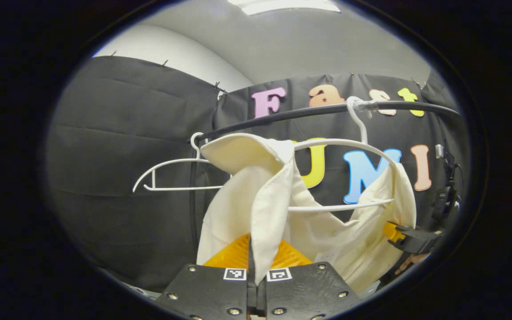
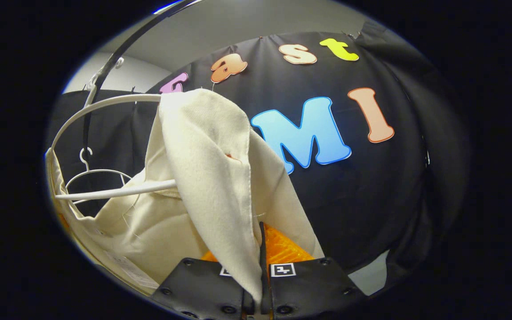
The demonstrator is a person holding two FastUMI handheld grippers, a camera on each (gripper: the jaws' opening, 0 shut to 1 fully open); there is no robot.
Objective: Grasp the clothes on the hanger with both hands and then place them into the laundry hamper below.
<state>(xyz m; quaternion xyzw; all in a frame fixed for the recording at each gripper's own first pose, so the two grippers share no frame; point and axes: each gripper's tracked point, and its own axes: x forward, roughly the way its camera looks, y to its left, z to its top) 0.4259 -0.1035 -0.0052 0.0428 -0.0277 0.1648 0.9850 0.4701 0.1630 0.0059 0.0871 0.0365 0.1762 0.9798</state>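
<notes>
Cream garment [image 1: 256, 195] draped on white hanger [image 1: 340, 144], under black rail [image 1: 318, 111]; spare hanger [image 1: 167, 178] beside.
My left gripper [image 1: 256, 271] and right gripper [image 2: 258, 266], tilted upward, each clamp a fold.

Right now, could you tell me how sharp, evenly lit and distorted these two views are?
Left gripper view: fisheye bends the rail into an arc; a ceiling light blows out at the top; the cream garment is sharp and evenly lit. Right gripper view: the white hanger curves strongly near the edge; the garment shows weave clearly, with no glare.
</notes>
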